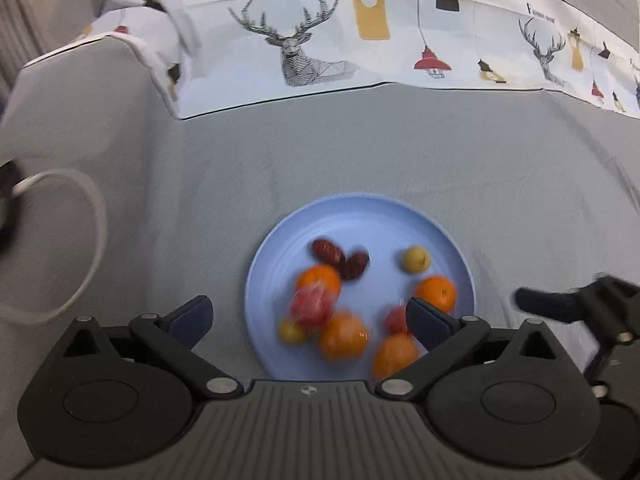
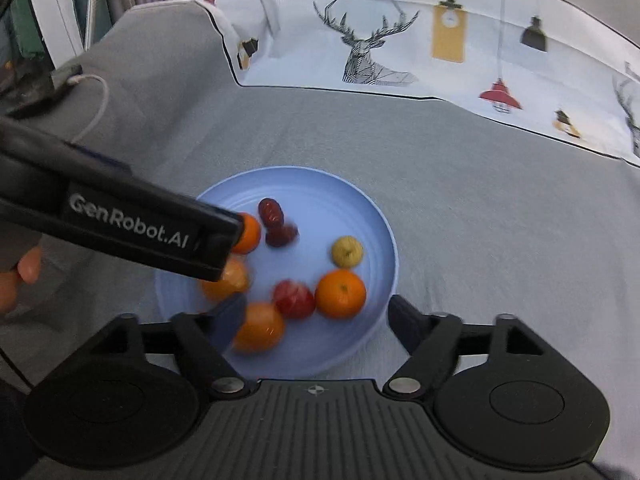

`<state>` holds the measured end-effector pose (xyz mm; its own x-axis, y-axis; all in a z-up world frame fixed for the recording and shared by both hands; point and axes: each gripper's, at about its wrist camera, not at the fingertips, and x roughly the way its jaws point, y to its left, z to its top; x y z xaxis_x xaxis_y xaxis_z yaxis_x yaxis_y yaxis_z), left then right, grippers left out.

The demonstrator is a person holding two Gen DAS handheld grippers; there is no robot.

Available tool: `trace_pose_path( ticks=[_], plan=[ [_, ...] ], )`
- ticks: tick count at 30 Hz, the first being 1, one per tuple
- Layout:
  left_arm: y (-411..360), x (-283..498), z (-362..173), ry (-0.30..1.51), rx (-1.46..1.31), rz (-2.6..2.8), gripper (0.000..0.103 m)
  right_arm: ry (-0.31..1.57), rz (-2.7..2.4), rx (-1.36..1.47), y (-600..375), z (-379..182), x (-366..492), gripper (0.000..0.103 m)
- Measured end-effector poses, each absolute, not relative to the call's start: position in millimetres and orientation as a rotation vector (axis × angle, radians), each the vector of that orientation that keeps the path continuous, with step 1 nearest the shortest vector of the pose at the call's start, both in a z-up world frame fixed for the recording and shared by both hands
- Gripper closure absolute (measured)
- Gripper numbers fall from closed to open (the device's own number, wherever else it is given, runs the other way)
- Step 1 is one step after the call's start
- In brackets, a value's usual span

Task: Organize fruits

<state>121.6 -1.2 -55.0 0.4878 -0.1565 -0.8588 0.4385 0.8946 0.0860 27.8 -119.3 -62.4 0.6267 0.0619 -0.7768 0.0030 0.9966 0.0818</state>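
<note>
A light blue plate (image 1: 280,240) lies on the grey cloth and holds several oranges (image 1: 437,293), two red fruits (image 1: 312,305), two dark red dates (image 1: 328,251) and two small yellow fruits (image 1: 417,259). My left gripper (image 1: 308,320) is open and empty, its jaws spread over the plate's near half. My right gripper (image 2: 316,322) is open and empty just in front of the same plate (image 2: 360,208), close to an orange (image 2: 341,293) and a red fruit (image 2: 294,299). The left gripper's body (image 2: 120,224) crosses the right wrist view and hides some fruit.
A white printed cloth with deer and lamps (image 1: 320,40) lies across the back. A white cable (image 1: 80,240) loops on the grey cloth at the left, plugged into a dark device (image 2: 60,78). A hand (image 2: 20,272) shows at the left edge.
</note>
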Motion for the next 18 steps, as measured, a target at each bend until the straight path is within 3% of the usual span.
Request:
trace_pose_path(
  ticks=[9,18],
  plan=[
    [37,47,-22,1.028,0.256,-0.287,0.000,0.791,0.025,0.019,-100,-16,-59,0.002],
    [53,-18,-7,0.943,0.302,-0.250,0.000,0.718,-0.015,-0.027,-80,0,-119,0.001]
  ],
)
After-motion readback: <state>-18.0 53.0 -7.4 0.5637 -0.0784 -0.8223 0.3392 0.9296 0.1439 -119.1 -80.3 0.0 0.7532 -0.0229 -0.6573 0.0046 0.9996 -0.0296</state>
